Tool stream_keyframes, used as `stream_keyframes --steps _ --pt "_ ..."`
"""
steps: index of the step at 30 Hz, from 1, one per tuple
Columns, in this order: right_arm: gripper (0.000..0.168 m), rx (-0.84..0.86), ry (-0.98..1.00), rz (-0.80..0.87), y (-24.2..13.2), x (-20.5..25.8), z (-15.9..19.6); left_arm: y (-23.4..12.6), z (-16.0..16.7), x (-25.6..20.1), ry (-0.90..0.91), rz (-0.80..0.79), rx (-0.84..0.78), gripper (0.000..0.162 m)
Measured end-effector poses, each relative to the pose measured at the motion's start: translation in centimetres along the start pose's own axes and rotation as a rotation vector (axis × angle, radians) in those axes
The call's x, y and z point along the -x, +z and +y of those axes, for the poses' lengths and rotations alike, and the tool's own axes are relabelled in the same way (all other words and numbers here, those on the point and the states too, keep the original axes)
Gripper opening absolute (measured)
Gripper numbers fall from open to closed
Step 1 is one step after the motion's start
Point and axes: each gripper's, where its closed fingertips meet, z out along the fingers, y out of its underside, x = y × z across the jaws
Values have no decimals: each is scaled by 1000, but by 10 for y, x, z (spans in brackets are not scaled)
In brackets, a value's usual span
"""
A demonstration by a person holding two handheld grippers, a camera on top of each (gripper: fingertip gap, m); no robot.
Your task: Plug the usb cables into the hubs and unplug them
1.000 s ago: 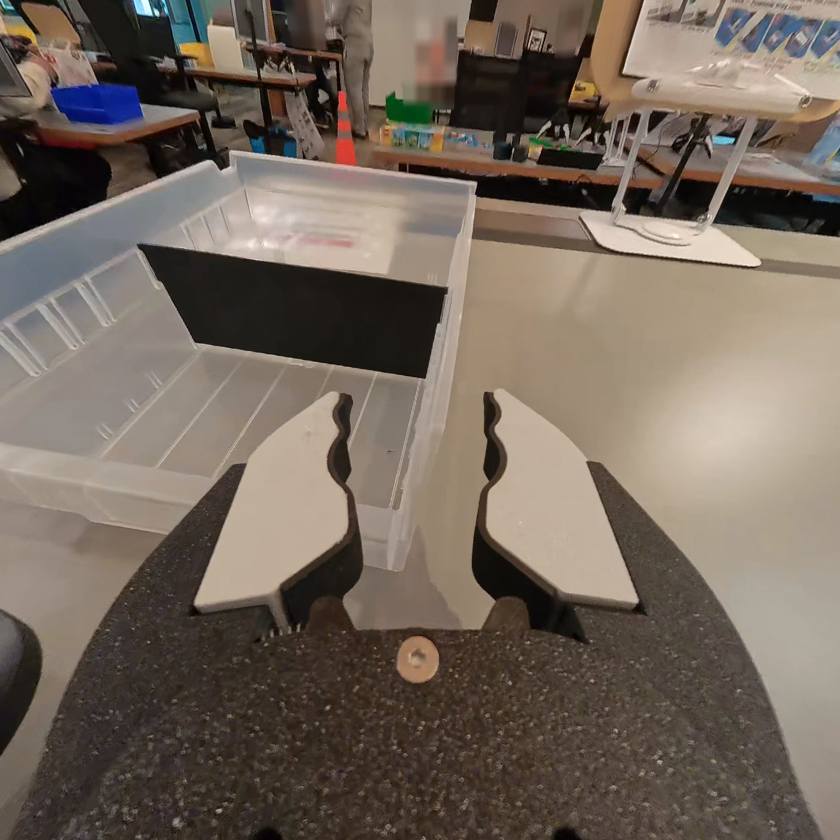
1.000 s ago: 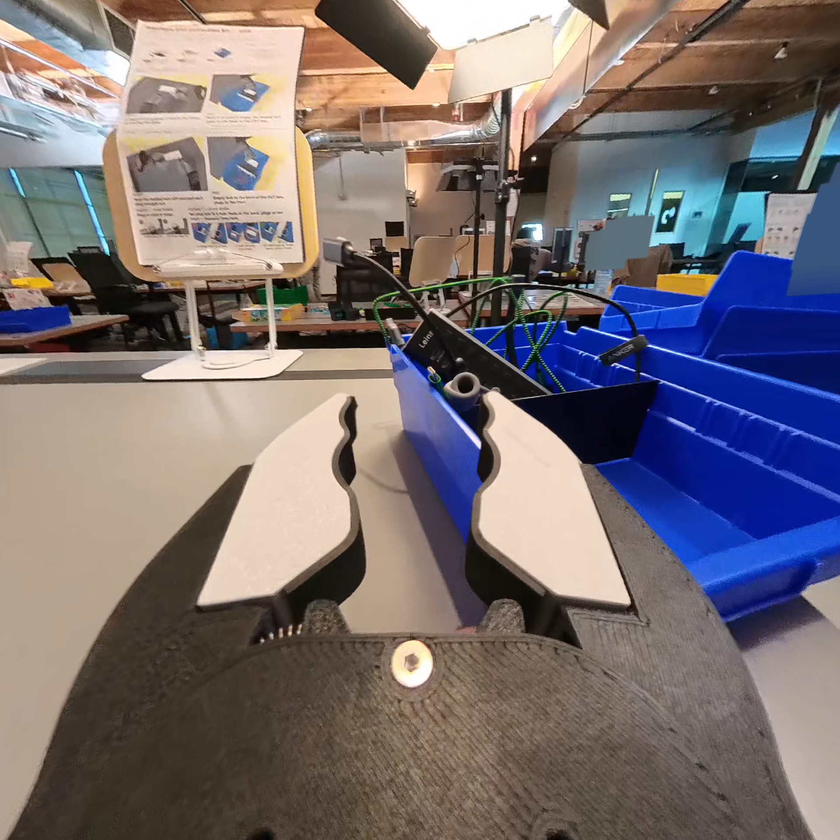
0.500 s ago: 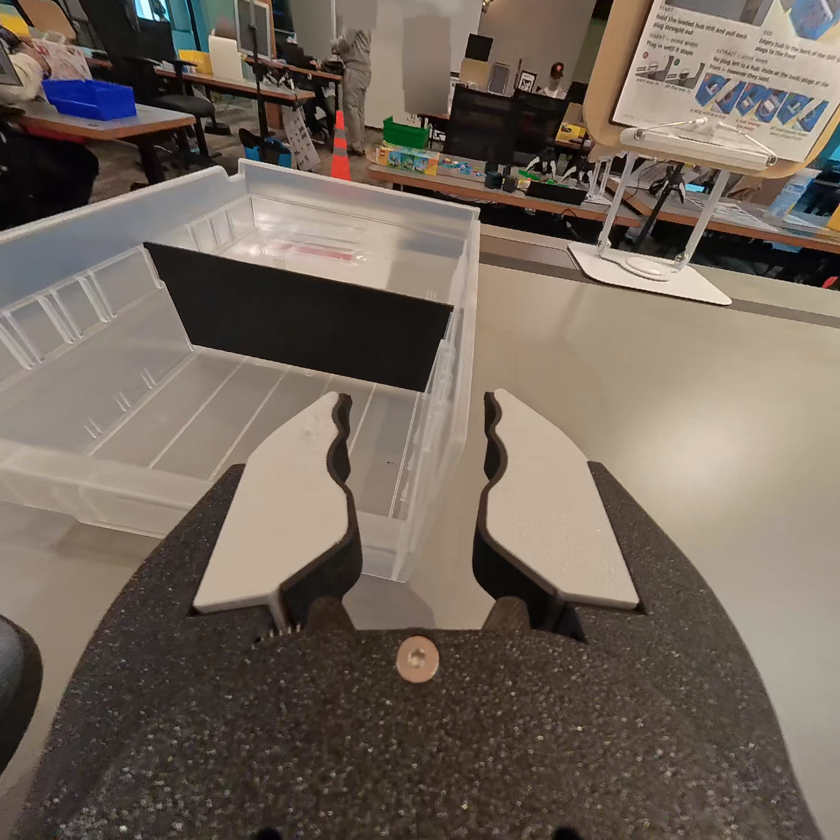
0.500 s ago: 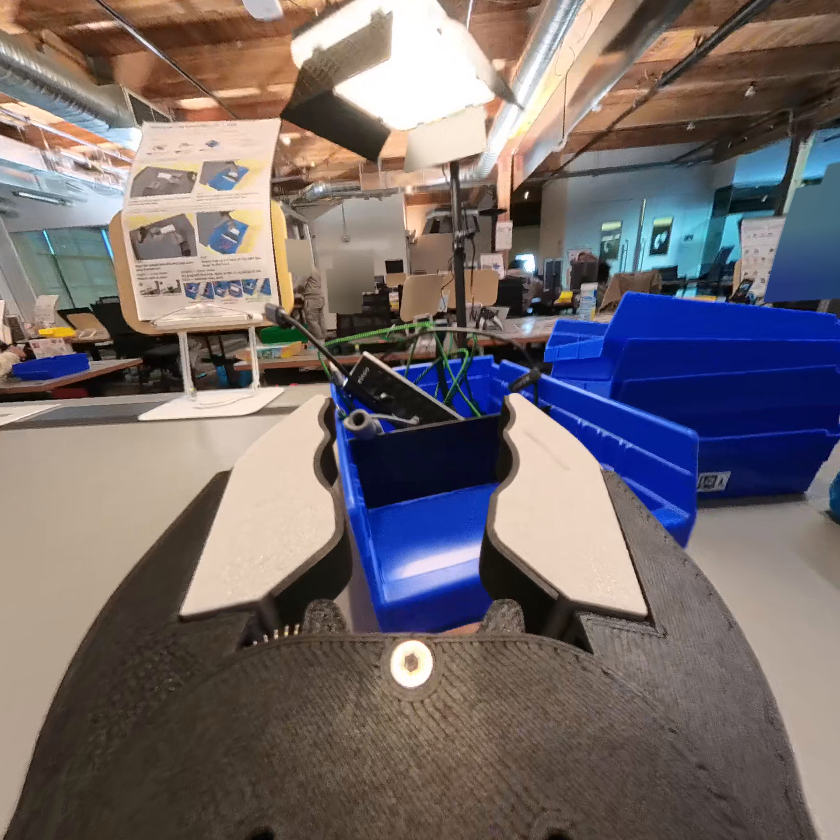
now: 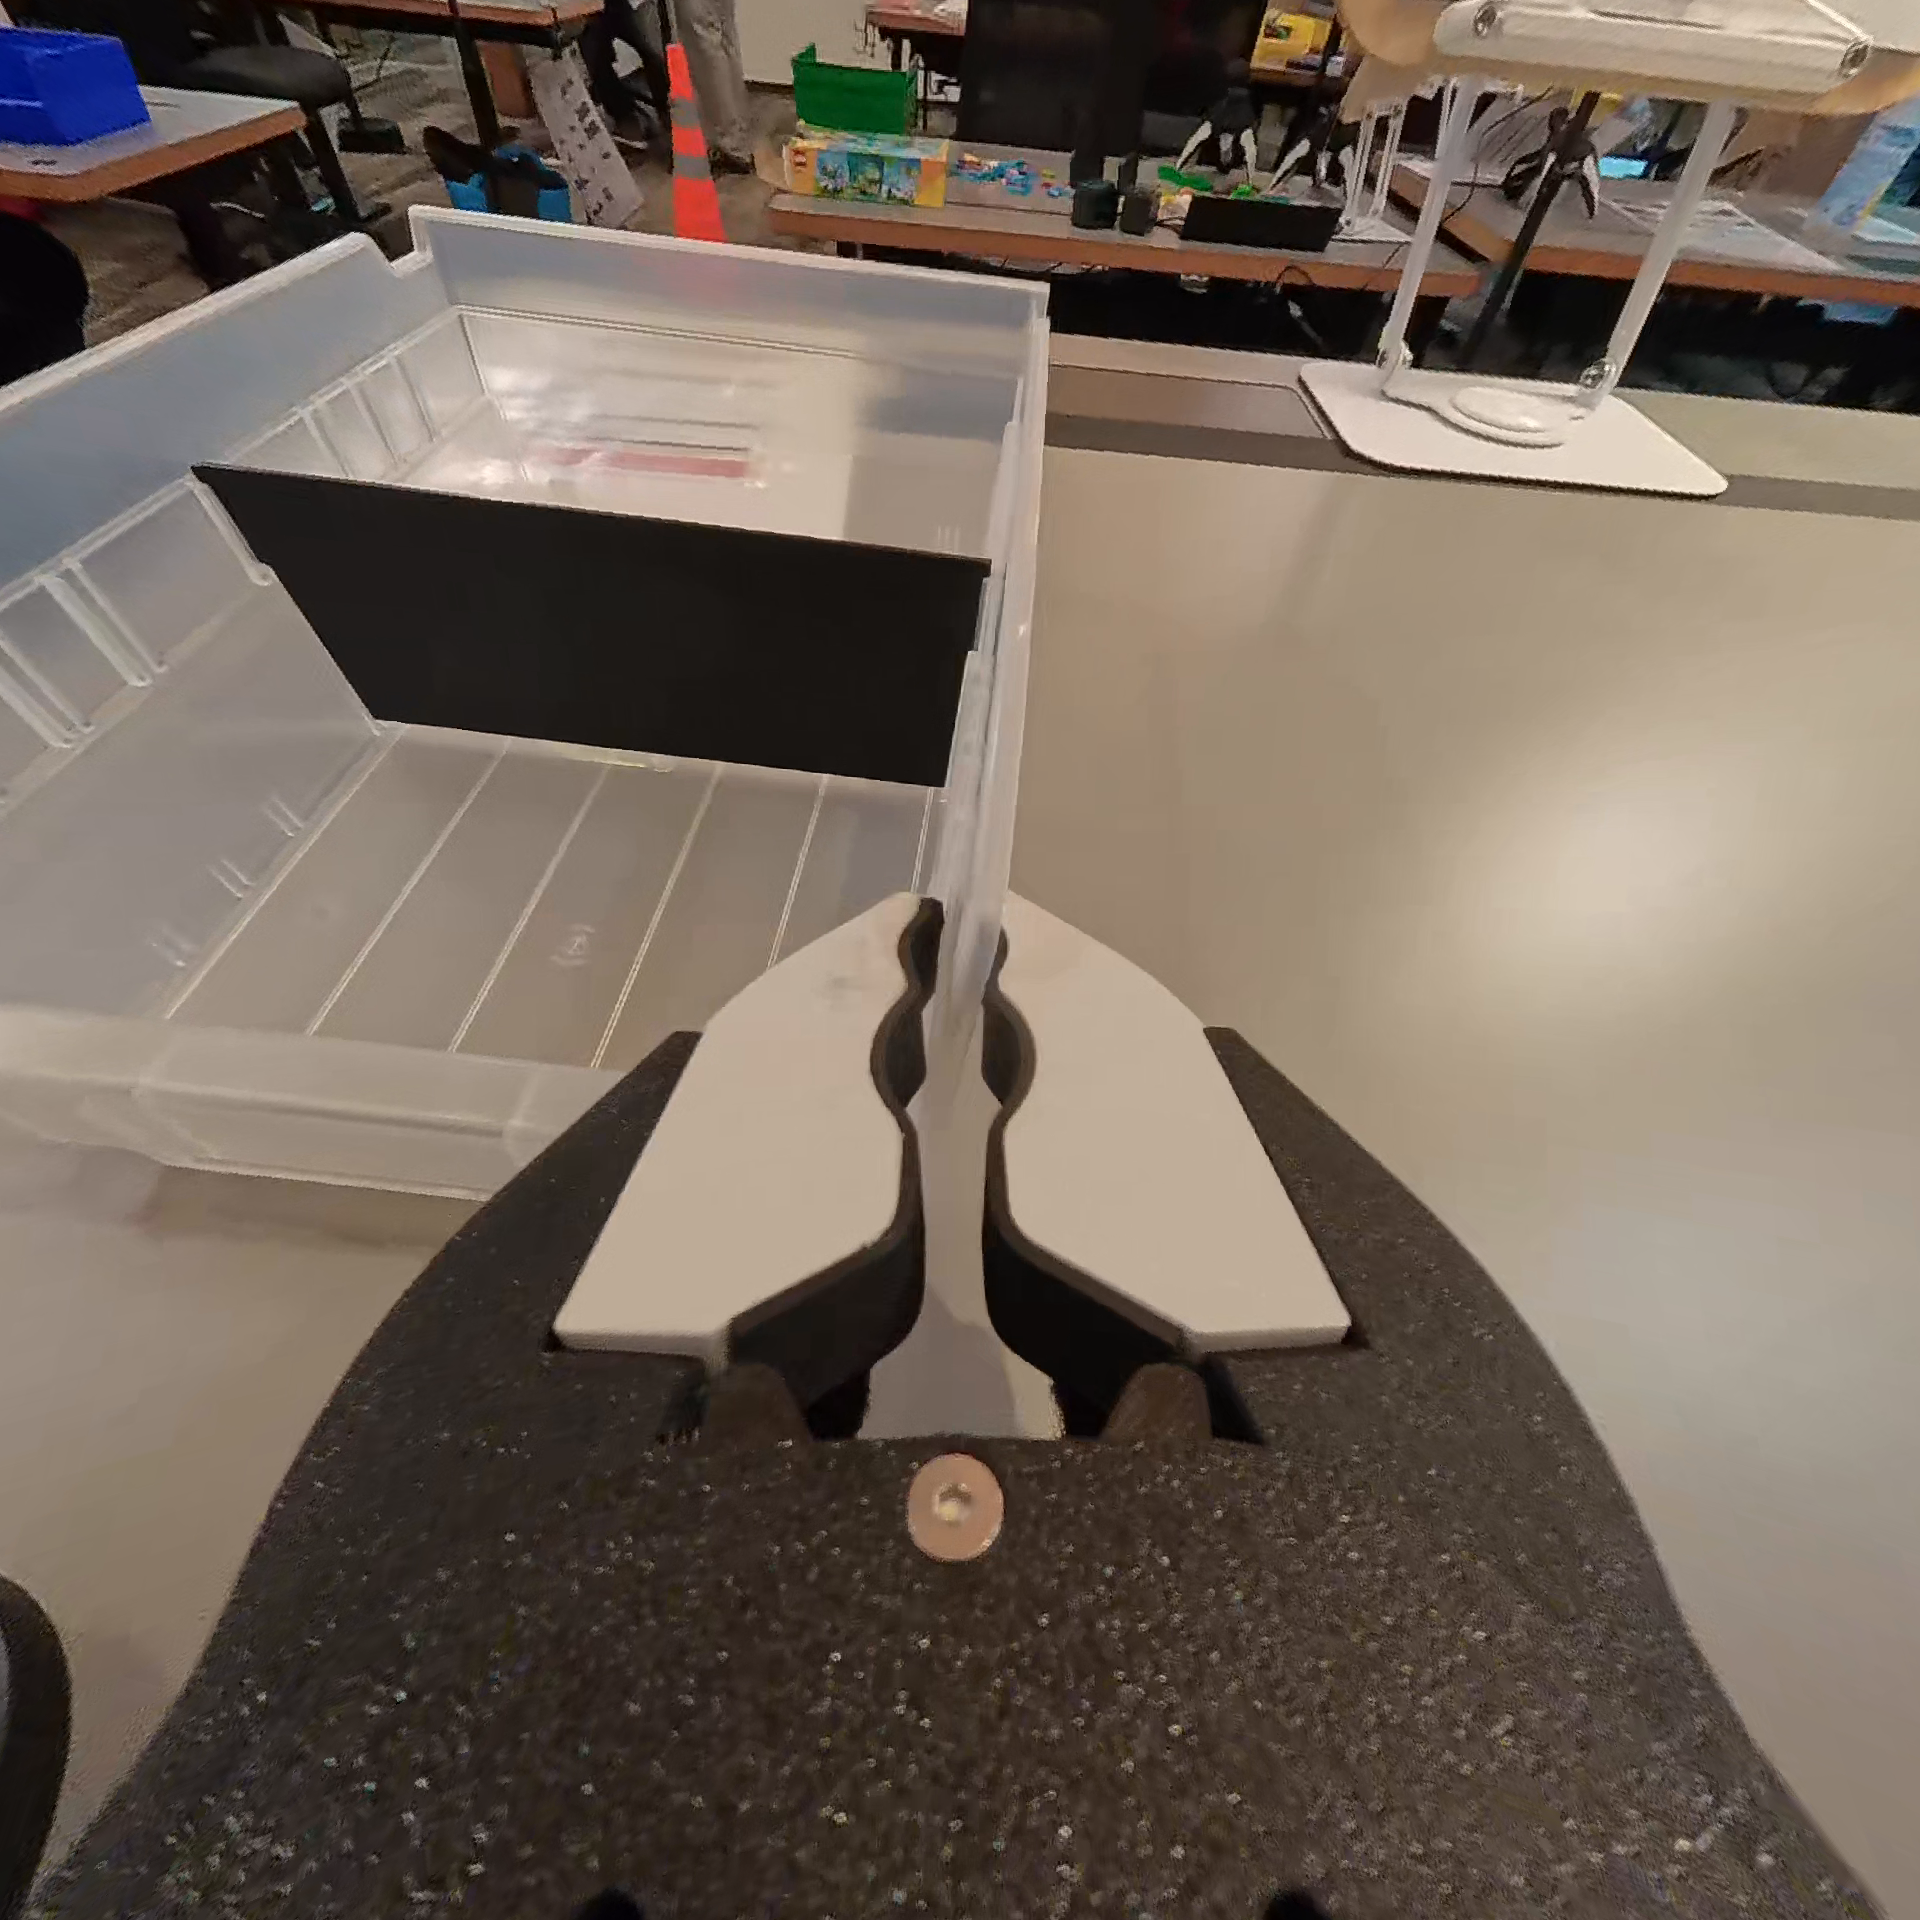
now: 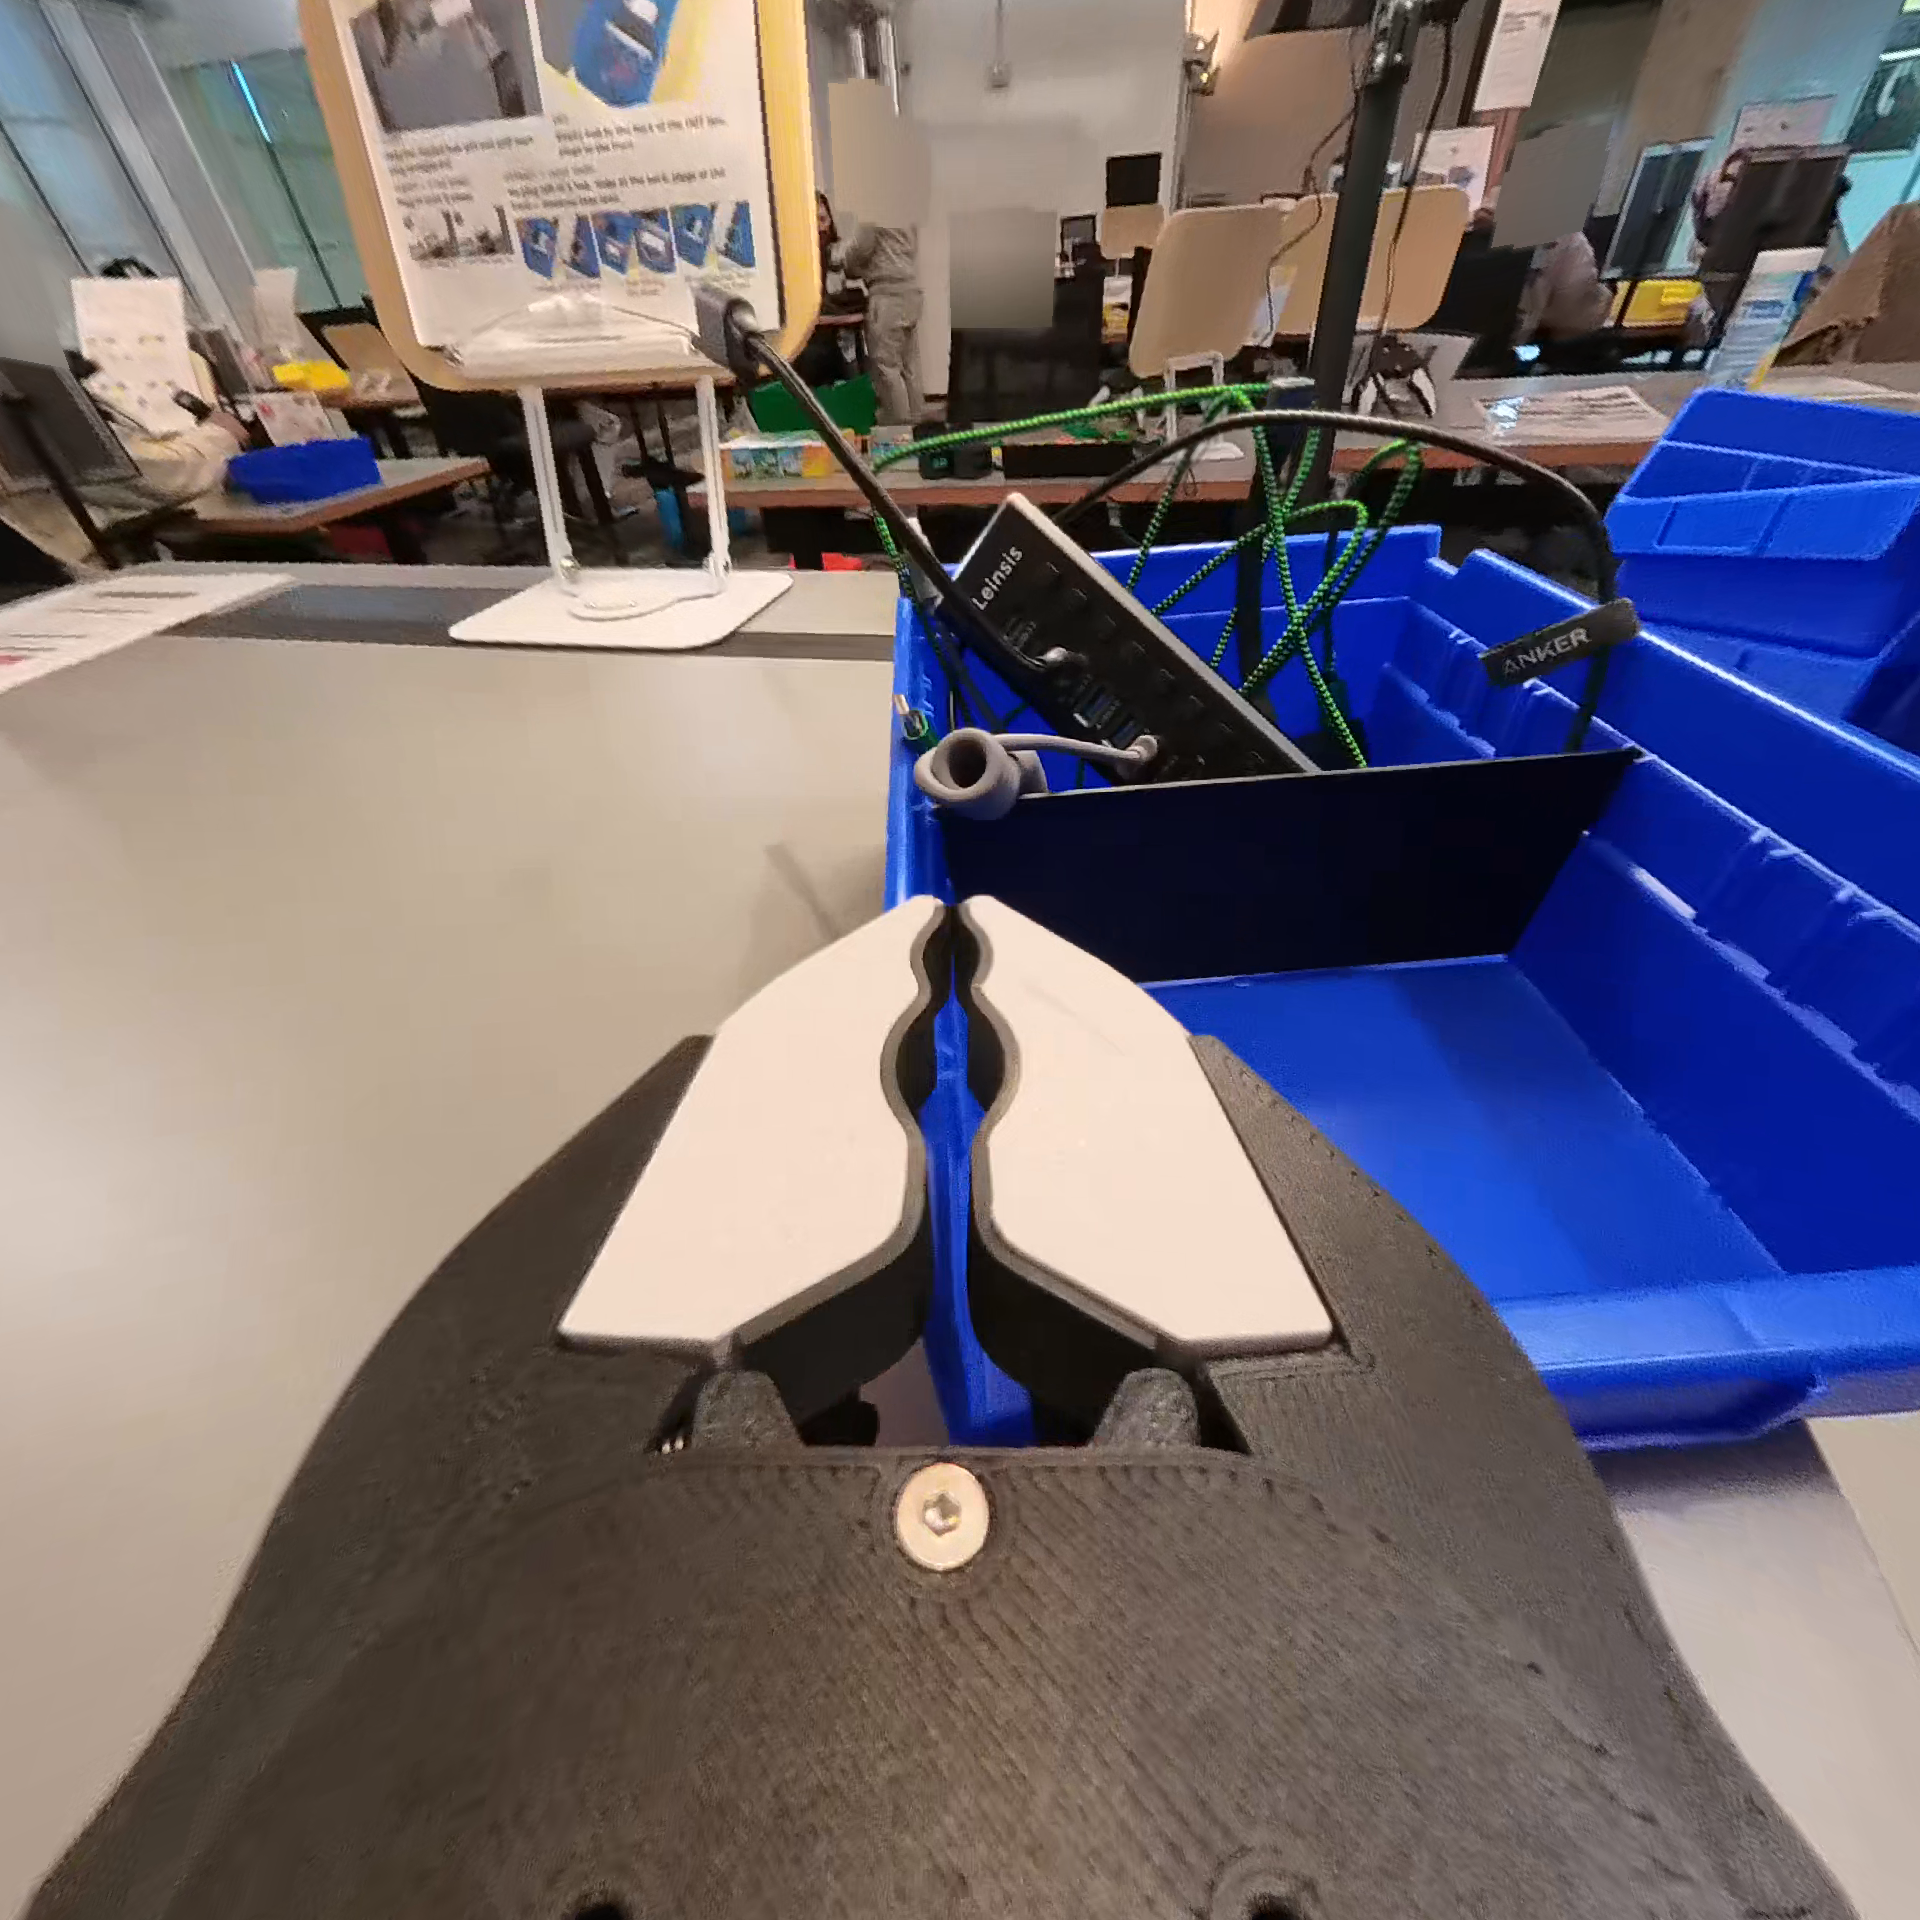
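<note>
A pale grey table (image 5: 1455, 831) runs to a dark strip at its far edge, where a white stand (image 6: 623, 603) holds an instruction board (image 6: 582, 156); beyond, wood-topped desks (image 5: 1091, 239), an orange cone (image 5: 694, 145) on the floor, a dark pole (image 6: 1351, 260); tall windows (image 6: 208, 156) on the left.

In my right wrist view, a black hub (image 6: 1101, 644) leaning in the blue bin (image 6: 1558, 1091) at one o'clock carries white brand lettering on its upper end. A black cable tag (image 6: 1553, 649) at two o'clock bears pale brand lettering. The instruction sheet (image 6: 582, 135) on its stand at eleven o'clock has printed lines among photos. In my left wrist view, the clear bin (image 5: 312, 935) shows a red-striped label (image 5: 649, 457) at eleven o'clock, too faint to read.
</note>
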Motion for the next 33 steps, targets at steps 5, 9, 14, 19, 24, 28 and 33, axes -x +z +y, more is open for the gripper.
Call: stream_keyframes --steps 5,9,14,19,24,28,33 --pt "0 58 90 -49 1 -1 2 -3 2 -8 44 47 6 4" --pt "0 52 9 6 -7 -3 1 -11 5 -18 89 95 8 4" --pt "34 62 50 35 -18 -5 5 -20 8 -25 82 148 5 4" --pt "41 141 8 -2 -18 12 16 -25 10 -32 97 182 7 4" --pt "2 205 -58 17 -1 14 26 -31 14 -49 159 269 12 3" --pt "2 236 -152 -19 15 30 25 -38 19 -71 234 401 15 3" --pt "2 263 -197 -119 38 49 24 -44 23 -102 281 621 32 3"
